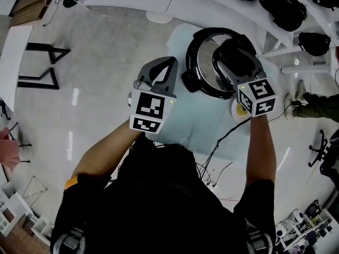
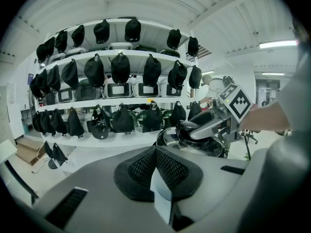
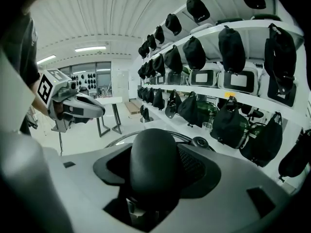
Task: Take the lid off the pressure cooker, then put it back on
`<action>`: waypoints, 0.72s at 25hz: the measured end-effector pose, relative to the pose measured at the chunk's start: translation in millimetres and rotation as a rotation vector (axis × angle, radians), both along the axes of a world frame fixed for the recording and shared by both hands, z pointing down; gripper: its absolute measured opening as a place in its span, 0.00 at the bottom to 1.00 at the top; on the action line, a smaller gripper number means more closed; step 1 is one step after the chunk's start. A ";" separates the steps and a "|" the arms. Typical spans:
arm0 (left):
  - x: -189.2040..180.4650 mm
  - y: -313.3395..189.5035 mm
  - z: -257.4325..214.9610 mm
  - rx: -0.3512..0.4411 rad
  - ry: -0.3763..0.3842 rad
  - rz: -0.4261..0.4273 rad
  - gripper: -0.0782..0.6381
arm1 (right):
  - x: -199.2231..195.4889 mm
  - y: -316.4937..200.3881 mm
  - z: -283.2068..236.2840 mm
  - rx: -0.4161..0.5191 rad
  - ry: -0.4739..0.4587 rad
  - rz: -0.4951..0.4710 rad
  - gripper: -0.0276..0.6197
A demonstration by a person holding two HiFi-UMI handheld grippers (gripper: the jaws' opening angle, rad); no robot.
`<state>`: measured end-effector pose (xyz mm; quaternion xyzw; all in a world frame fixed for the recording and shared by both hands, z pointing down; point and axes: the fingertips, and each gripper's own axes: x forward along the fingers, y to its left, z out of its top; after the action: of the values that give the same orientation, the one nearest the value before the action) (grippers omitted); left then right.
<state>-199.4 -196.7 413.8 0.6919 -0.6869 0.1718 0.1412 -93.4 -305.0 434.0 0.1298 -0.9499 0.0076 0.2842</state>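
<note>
The pressure cooker [image 1: 202, 62] stands on a pale table [image 1: 180, 126], with its steel lid [image 1: 207, 51] over the pot. My right gripper [image 1: 234, 54] reaches over the lid from the near side and is shut on the black lid handle [image 3: 151, 159]. The lid's rim [image 3: 119, 140] shows behind the handle in the right gripper view. My left gripper [image 1: 170, 62] hangs in the air to the left of the cooker, shut and holding nothing. The left gripper view shows its pads [image 2: 146, 166] pressed together, with the cooker [image 2: 194, 142] and the right gripper [image 2: 214, 123] beyond them.
White shelves [image 2: 116, 103] packed with black bags and machines run behind the table. A small yellowish dish [image 1: 240, 109] lies by my right wrist, and a black cable [image 1: 220, 142] trails off the table. A black trestle [image 1: 42, 62] stands at far left. A person's leg [image 1: 318, 105] is at right.
</note>
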 end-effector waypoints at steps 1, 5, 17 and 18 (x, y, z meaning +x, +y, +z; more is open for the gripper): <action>0.5 -0.6 0.1 0.000 0.001 0.001 0.12 | -0.3 0.0 1.1 -0.003 0.001 -0.003 0.49; 3.1 -3.1 1.5 0.003 0.004 0.005 0.12 | -0.4 -1.3 3.5 -0.009 -0.001 -0.003 0.49; 7.4 -2.6 -0.8 0.012 0.017 0.012 0.12 | -4.0 -5.0 11.7 0.002 0.045 0.090 0.49; 7.0 -2.3 -0.7 0.012 0.017 0.012 0.12 | -3.9 -5.1 11.8 0.002 0.044 0.096 0.49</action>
<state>-192.4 -199.0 413.1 0.6982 -0.6826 0.1624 0.1420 -97.3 -310.1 445.8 0.1757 -0.9360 0.0175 0.3044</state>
